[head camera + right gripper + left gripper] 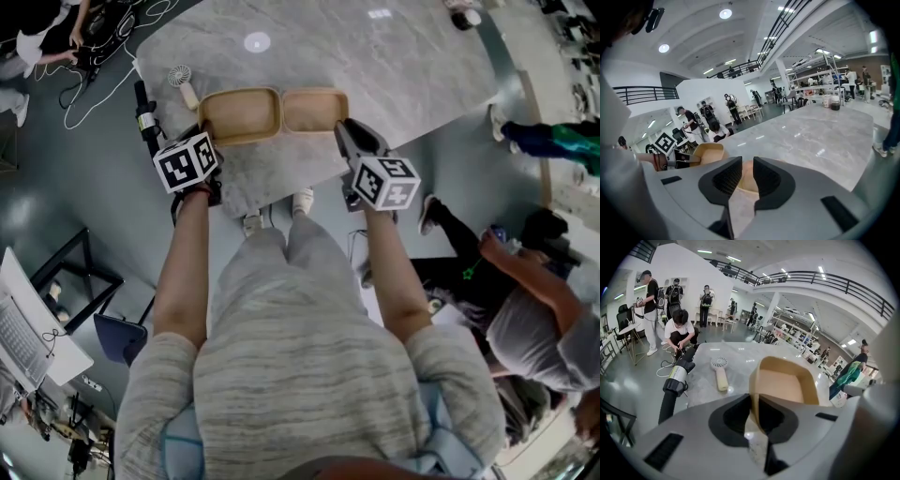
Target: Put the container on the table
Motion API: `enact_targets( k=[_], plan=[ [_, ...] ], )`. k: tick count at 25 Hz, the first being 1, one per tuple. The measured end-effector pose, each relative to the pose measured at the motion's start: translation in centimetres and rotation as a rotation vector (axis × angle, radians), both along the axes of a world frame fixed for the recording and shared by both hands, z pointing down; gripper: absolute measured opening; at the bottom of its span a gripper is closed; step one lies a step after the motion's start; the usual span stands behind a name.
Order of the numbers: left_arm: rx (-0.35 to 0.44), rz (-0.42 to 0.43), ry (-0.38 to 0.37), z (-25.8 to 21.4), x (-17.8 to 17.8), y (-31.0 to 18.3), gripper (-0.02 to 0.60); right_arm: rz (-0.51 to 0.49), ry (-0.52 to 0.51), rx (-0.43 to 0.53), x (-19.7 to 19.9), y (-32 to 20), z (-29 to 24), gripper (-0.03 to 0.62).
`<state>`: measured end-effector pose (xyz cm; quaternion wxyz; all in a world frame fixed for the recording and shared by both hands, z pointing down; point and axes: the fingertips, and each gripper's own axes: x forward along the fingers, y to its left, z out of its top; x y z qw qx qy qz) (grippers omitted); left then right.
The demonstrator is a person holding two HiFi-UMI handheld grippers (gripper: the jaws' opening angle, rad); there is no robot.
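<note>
A tan container [272, 112] with two compartments lies lengthwise over the near edge of the grey marble table [394, 66]. My left gripper [204, 133] is shut on the rim of its left end. My right gripper [343, 131] is shut on the rim of its right end. In the left gripper view the container's thin wall [780, 380] runs straight between the jaws of the left gripper [752, 416]. The right gripper view shows the near rim pinched in the right gripper [744, 180], with the far compartment [705, 153] beyond. Whether the container's base touches the table I cannot tell.
A small cream hand fan [183, 82] [720, 373] lies on the table left of the container. A black rod-shaped tool [143, 117] [675, 380] lies at the table's left edge. People [534, 309] are beside the table on the right and behind it [679, 331].
</note>
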<state>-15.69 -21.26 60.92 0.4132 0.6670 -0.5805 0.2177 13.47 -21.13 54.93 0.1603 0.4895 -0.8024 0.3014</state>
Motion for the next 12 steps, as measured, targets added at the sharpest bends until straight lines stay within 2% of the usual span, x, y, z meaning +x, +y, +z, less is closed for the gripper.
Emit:
enact_targets(
  k=[4,5,6,12],
  plan=[
    [0.001,0.003,-0.001,0.0,0.0,0.0,0.031,-0.028,0.019,0.01,-0.5,1.0,0.0,0.071],
    [0.001,0.003,-0.001,-0.1,0.0,0.0,0.031,-0.033,0.026,0.013,-0.5,1.1,0.0,0.052],
    [0.001,0.003,-0.001,-0.1,0.0,0.0,0.031,-0.036,0.032,0.016,-0.4,1.2,0.0,0.002],
    [-0.009,0.006,-0.002,0.2,0.0,0.1,0.031,-0.044,0.035,0.009,-0.5,1.6,0.0,0.002]
  ],
)
